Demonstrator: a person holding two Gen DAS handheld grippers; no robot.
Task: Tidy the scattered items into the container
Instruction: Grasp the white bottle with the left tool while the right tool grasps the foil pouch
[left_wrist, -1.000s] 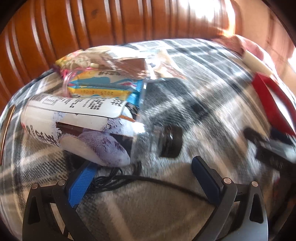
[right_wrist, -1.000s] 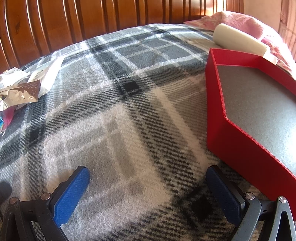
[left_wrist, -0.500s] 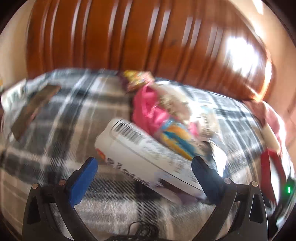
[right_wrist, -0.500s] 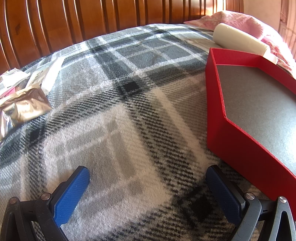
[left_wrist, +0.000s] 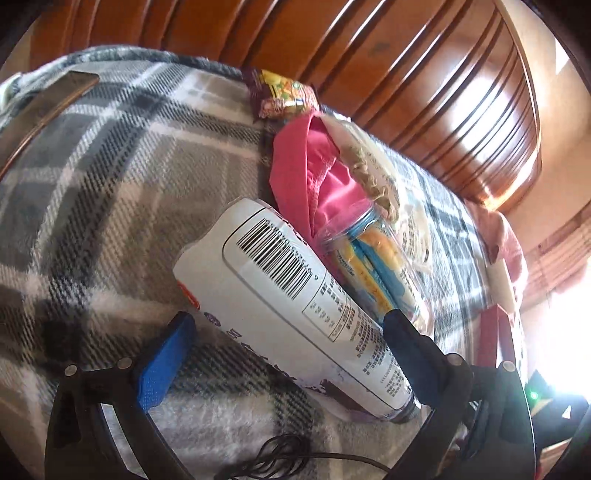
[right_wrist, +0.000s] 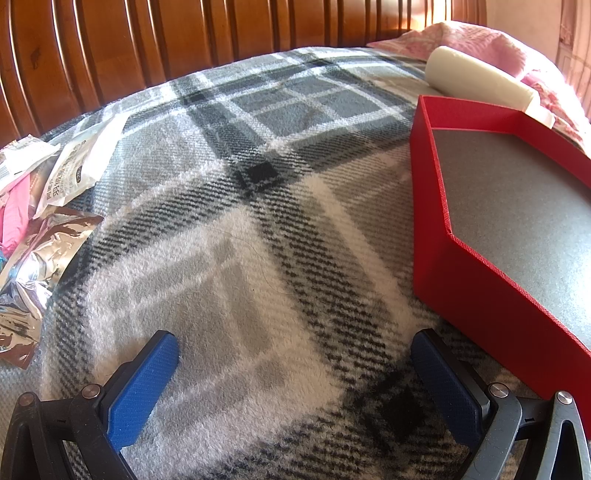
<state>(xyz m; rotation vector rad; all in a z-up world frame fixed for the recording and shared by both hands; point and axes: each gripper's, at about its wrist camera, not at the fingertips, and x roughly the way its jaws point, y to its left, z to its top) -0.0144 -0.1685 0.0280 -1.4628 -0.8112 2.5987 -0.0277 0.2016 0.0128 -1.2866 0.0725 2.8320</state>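
In the left wrist view my left gripper is open, its jaws on either side of a white snack bag with a barcode that lies on the plaid blanket. Beside the bag lie a pink packet, a clear pack of blue and yellow sticks and a small colourful packet. In the right wrist view my right gripper is open and empty over bare blanket. The red box with a grey floor stands at the right, with nothing inside it in view.
A silver foil wrapper and white packets lie at the left of the right wrist view. A cream roll rests on pink bedding behind the box. A wooden headboard runs along the back. A black cable lies near my left gripper.
My left gripper has swung round and closed in on the white snack bag, which now lies between its open jaws. The right gripper has held still.
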